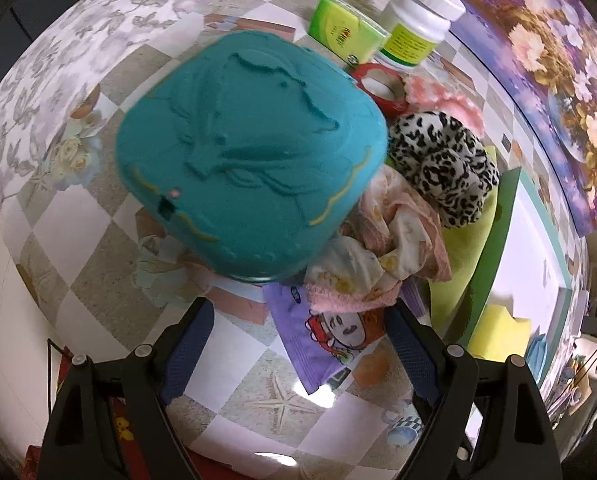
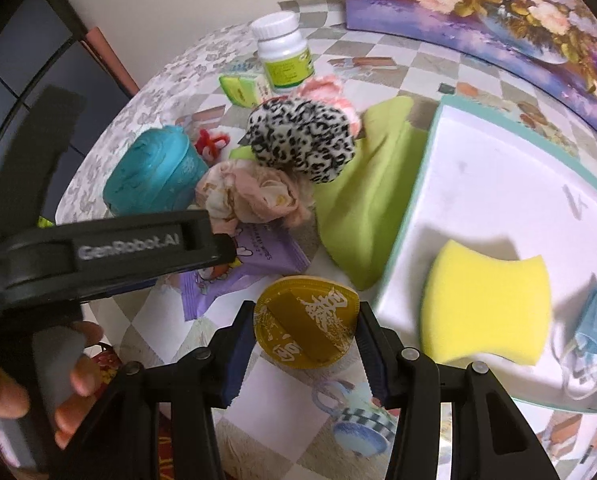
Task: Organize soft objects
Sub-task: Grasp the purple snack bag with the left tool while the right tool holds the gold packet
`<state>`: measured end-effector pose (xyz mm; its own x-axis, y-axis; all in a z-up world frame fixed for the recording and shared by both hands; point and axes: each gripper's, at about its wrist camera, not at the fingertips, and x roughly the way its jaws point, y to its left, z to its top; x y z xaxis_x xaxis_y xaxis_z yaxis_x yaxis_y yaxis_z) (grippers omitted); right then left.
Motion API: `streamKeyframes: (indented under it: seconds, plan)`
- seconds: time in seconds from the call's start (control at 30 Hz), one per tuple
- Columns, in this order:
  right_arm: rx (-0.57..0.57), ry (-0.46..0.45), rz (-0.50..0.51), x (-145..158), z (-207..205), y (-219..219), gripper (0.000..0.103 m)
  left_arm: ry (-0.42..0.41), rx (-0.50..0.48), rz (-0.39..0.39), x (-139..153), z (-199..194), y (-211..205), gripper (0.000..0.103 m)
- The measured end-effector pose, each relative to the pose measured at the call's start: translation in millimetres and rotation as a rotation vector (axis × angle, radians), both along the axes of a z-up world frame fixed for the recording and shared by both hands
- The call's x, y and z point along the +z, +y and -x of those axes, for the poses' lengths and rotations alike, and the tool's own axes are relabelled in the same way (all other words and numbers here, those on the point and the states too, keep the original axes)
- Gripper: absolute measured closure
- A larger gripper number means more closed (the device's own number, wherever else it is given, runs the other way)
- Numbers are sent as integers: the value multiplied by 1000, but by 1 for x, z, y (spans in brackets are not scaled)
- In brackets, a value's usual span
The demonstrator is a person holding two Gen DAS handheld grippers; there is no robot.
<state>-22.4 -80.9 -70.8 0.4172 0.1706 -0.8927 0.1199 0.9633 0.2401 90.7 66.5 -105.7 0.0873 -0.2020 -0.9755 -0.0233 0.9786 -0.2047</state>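
My right gripper [image 2: 304,322] is shut on a gold round disc [image 2: 306,320] with embossed characters, held just left of the white tray [image 2: 478,176]. In the tray lie a yellow sponge [image 2: 486,304] and a blue face mask [image 2: 594,320]. My left gripper [image 1: 300,308] stands open above a purple wipes packet [image 1: 322,336], nothing between its fingers. Beyond it are a crumpled pink cloth [image 1: 382,248], a leopard-print plush [image 1: 446,164], a green cloth [image 1: 466,280] and a pink fluffy item [image 1: 446,96].
A teal lidded box [image 1: 250,152] stands left of the pile. Behind it are a red tape ring [image 1: 382,84], a green box [image 1: 346,32] and a white bottle [image 1: 418,20]. A flower painting [image 2: 498,4] leans at the back. A hand [image 2: 78,360] holds the left gripper's housing [image 2: 98,248].
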Motion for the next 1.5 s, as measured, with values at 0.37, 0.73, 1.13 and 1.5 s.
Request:
streamKeyframes:
  seconds: [0.37,0.73,1.13,1.5]
  plan:
    - [-130,-20,-58,12,24,-44,51,45,-100,-9,-14,7,-28,16]
    - [-142,-7,-62,10,21,-45,51,4,-103,-11,-12,3,-45,16]
    - [-144,7,-56,7,20,-45,51,62,-65,-29,-34,-4,-38,22]
    - [-175,28,-54,4,20,-51,51,62,-105,-25,-28,-4,-44,41]
